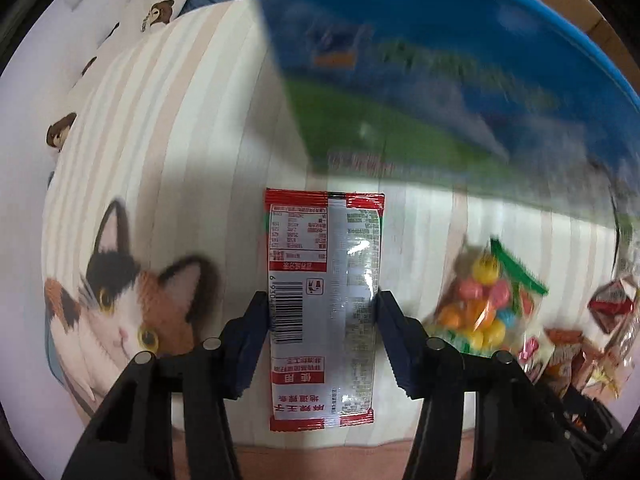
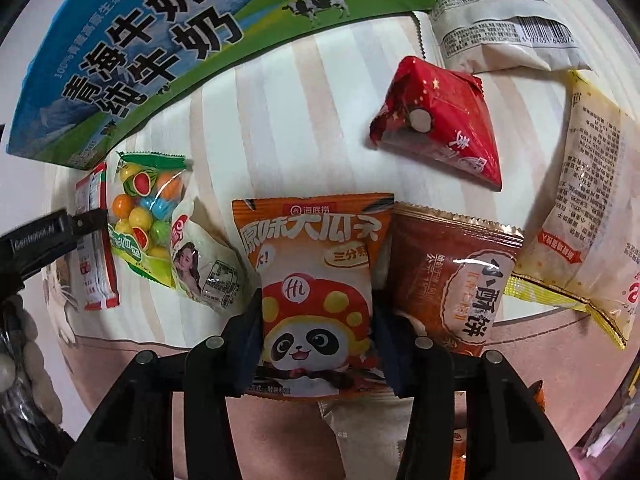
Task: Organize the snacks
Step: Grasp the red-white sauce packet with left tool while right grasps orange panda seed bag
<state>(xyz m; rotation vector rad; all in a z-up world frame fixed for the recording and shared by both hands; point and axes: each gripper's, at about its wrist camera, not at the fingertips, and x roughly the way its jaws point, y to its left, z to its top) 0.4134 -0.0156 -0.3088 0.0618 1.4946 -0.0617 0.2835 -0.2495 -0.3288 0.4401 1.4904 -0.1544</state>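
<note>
A red and silver sachet (image 1: pixel 320 264) lies flat on the striped cat-print cloth (image 1: pixel 160 140). My left gripper (image 1: pixel 322 332) points down at it, with its pads pressed on the sachet's two long edges. In the right wrist view an orange snack packet with a panda (image 2: pixel 316 248) sits between the pads of my right gripper (image 2: pixel 318 340), which is shut on it. The same view shows the sachet (image 2: pixel 96 280) at the far left, with a finger of the left gripper (image 2: pixel 52 236) over it.
A blue and green milk carton box (image 2: pixel 160 40) stands at the back. Around the panda packet lie a bag of coloured candy balls (image 2: pixel 148 208), a white packet (image 2: pixel 204 264), a brown biscuit packet (image 2: pixel 452 272), a red packet (image 2: pixel 440 120) and pale packets (image 2: pixel 588 216).
</note>
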